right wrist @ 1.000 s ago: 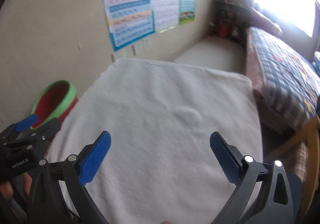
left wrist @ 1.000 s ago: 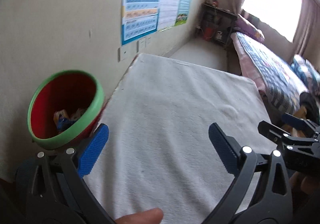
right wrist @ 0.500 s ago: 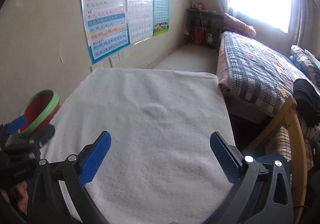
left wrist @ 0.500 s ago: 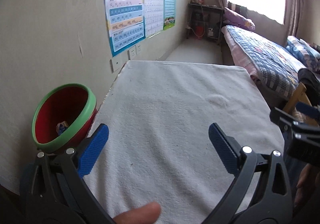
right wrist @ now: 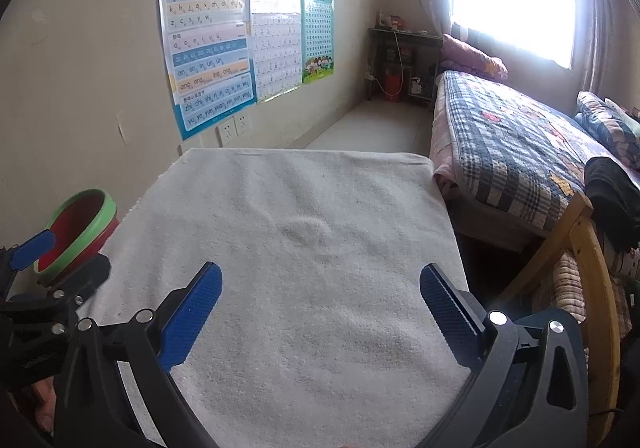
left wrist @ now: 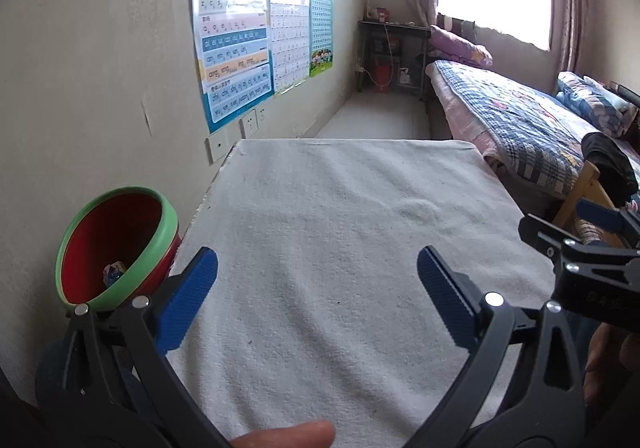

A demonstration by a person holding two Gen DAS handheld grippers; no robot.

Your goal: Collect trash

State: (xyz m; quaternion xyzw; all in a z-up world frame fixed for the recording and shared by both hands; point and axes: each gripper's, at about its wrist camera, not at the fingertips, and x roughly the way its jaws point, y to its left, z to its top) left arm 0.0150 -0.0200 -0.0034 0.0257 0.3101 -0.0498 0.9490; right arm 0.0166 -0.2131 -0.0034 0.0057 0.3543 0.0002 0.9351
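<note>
A red bin with a green rim (left wrist: pixel 116 244) stands by the wall, left of the table covered with a white towel (left wrist: pixel 340 248). A small blue and white piece of trash (left wrist: pixel 114 272) lies inside the bin. My left gripper (left wrist: pixel 316 296) hovers open over the towel's near part, nothing between its blue pads. My right gripper (right wrist: pixel 320 308) is open too, over the same towel (right wrist: pixel 312 240). The bin (right wrist: pixel 80 228) shows at the left of the right wrist view, behind the left gripper's fingertip (right wrist: pixel 34 254). No trash is visible on the towel.
Wall posters (left wrist: pixel 232 48) and sockets (left wrist: pixel 250 124) hang behind the table. A bed with a plaid quilt (right wrist: pixel 520 152) lies to the right. A wooden chair (right wrist: pixel 588 268) with dark clothes stands at the table's right edge. A dark shelf (left wrist: pixel 392 56) sits by the window.
Both grippers have tilted up and pulled back, so more of the room and the far table edge shows. The bin now sits lower left and less of its inside is seen.
</note>
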